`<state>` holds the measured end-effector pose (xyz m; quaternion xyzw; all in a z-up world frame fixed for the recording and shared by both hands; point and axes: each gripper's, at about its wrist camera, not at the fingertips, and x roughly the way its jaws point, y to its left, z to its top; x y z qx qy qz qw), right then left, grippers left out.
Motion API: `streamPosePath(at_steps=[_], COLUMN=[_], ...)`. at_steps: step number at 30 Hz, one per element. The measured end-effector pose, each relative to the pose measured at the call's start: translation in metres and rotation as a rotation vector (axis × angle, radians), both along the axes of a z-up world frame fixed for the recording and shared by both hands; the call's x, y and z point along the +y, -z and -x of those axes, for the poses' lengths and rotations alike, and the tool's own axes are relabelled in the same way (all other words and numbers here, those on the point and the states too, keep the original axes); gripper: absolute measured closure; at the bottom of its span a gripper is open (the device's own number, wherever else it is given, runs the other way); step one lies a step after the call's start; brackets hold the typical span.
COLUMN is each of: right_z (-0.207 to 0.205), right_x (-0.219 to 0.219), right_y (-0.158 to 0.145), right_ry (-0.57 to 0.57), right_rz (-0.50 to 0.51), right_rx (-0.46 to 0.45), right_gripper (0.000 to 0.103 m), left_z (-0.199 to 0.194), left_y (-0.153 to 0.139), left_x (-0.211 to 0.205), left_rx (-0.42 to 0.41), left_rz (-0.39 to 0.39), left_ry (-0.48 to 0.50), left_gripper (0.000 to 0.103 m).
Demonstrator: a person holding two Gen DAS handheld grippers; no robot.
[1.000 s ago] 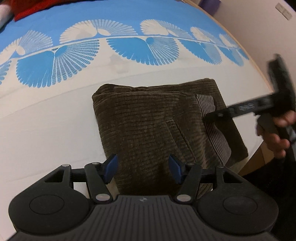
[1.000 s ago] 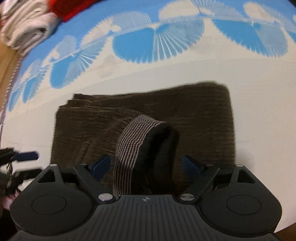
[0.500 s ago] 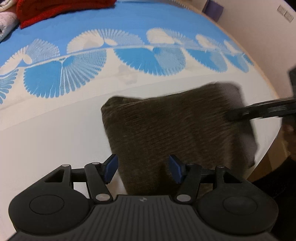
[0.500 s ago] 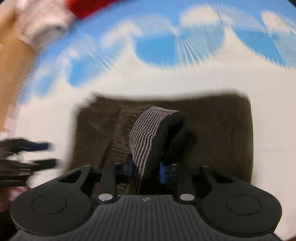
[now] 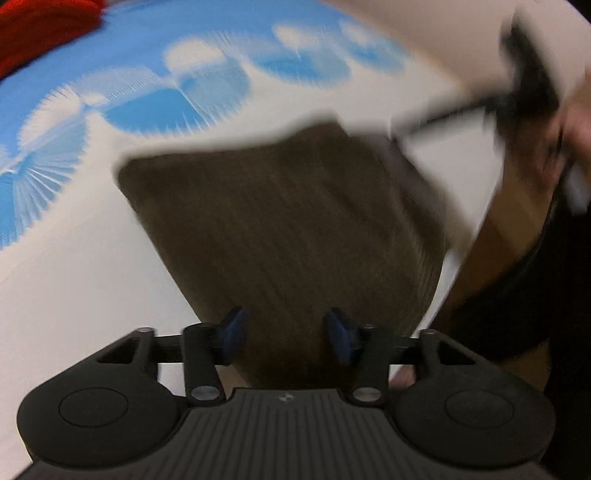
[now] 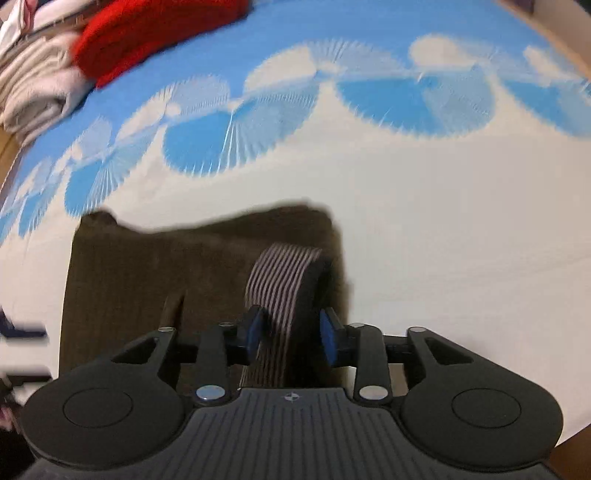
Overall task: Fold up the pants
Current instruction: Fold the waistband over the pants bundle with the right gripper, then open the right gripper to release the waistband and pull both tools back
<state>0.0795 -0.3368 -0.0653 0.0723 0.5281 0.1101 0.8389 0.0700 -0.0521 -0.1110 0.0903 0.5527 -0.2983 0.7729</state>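
Note:
The brown corduroy pants (image 5: pixel 295 229) lie folded into a thick rectangle on the white and blue cloth; they also show in the right wrist view (image 6: pixel 177 273). My left gripper (image 5: pixel 284 334) is open over the near edge of the pants, blurred by motion, with nothing between its pads. My right gripper (image 6: pixel 290 332) is shut on the striped waistband (image 6: pixel 280 273) and holds it lifted and curled above the folded pile. The right gripper appears in the left wrist view (image 5: pixel 524 88) at the far right, blurred.
A red garment (image 6: pixel 155 33) and a stack of light folded clothes (image 6: pixel 37 88) lie at the far left of the cloth. The table's wooden edge (image 5: pixel 513 206) runs close on the right of the pants.
My right gripper closed on the striped waistband and drew it up and to the right. My left gripper stayed open and its view shifted over the pants, which now lie more skewed.

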Motion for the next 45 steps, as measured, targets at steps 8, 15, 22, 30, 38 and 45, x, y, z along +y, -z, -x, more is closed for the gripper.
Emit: streamPosePath(at_steps=[8, 15, 22, 30, 38, 45], right_z=[0.035, 0.036, 0.016, -0.018, -0.029, -0.035], right_x=[0.043, 0.038, 0.010, -0.027, -0.002, 0.004], right_y=[0.023, 0.035, 0.022, 0.037, 0.085, 0.079], right_ry=[-0.466, -0.507, -0.323, 0.009, -0.118, -0.139], right_rz=[0.042, 0.113, -0.106, -0.097, -0.150, -0.154], right_rx=[0.071, 0.094, 0.084, 0.077, 0.276, 0.259], right_gripper=[0.064, 0.073, 0.068, 0.019, 0.003, 0.021], left_z=[-0.018, -0.069, -0.096, -0.104, -0.101, -0.109], left_y=[0.011, -0.009, 0.024, 0.041, 0.071, 0.079], left_x=[-0.008, 0.012, 0.022, 0.049, 0.047, 0.028], left_rx=[0.019, -0.165, -0.035, 0.189, 0.281, 0.238], left_rz=[-0.073, 0.010, -0.151, 0.089, 0.153, 0.139], left_ry=[-0.029, -0.333, -0.484, -0.651, -0.585, -0.524], left_gripper=[0.052, 0.053, 0.025, 0.013, 0.013, 0.030])
